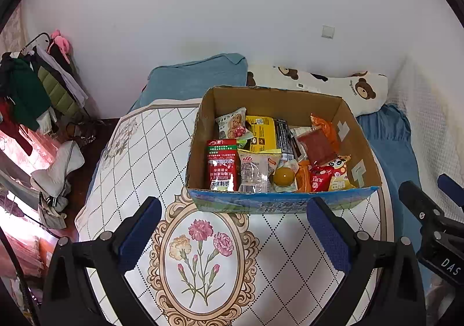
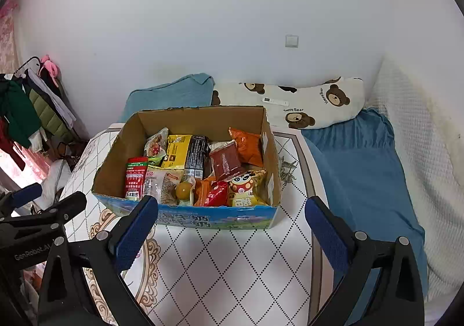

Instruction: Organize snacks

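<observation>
An open cardboard box [image 1: 361, 137] [image 2: 116, 151] with a blue printed front stands on a round table. Several snack packets fill it: a red carton [image 1: 221, 165] [image 2: 134, 179], a yellow packet [image 1: 262, 133] [image 2: 177, 150], a clear wrapped bun [image 1: 255, 172], a round yellow jelly [image 1: 283, 176] [image 2: 184, 190], a dark red packet [image 1: 316, 147] [image 2: 224, 159] and an orange bag [image 2: 248, 144]. My left gripper [image 1: 233, 211] hangs open just before the box front, nothing between its fingers. My right gripper [image 2: 230, 211] is open too, at the box's front right.
The table wears a white diamond-pattern cloth [image 1: 139, 157] [image 2: 232, 262] with a flower medallion [image 1: 201, 256]. Behind lie a blue pillow [image 1: 197, 76], a bear-print pillow [image 2: 313, 102] and a blue bed sheet [image 2: 362, 175]. A clothes rack [image 1: 34, 82] stands at the left.
</observation>
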Demonstrator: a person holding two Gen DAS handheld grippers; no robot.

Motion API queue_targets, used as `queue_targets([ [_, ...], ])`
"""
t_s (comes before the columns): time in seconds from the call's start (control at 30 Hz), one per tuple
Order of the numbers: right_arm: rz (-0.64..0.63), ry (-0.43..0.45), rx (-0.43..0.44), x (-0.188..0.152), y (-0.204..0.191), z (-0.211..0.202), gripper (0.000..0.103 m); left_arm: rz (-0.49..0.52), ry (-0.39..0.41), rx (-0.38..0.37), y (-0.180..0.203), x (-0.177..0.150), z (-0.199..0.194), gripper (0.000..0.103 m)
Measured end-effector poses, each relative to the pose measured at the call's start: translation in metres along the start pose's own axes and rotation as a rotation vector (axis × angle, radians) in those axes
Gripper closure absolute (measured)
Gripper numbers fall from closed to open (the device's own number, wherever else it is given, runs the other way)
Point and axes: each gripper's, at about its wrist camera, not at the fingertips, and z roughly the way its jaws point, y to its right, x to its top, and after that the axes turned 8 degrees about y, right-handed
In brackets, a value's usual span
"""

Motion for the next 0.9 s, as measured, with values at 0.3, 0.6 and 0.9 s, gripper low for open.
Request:
queue_targets([
  [0.3, -0.001, 0.006, 0.002, 0.002, -0.0004, -0.0016, 0.0, -0.008, 0.004, -0.006, -0.0012, 0.0027, -0.0039, 0.001],
  [0.6, 0.002, 0.009, 0.003, 0.0045, -0.0017, -0.0048, 0.0, -0.012, 0.005, -0.01, -0.0022, 0.0035, -0.0066, 0.001],
  [0.9, 0.004, 0.009, 0.007, 0.0075, -0.0006, -0.0068, 0.0, -0.016, 0.005, -0.012, -0.0017, 0.0037, -0.0091, 0.001],
])
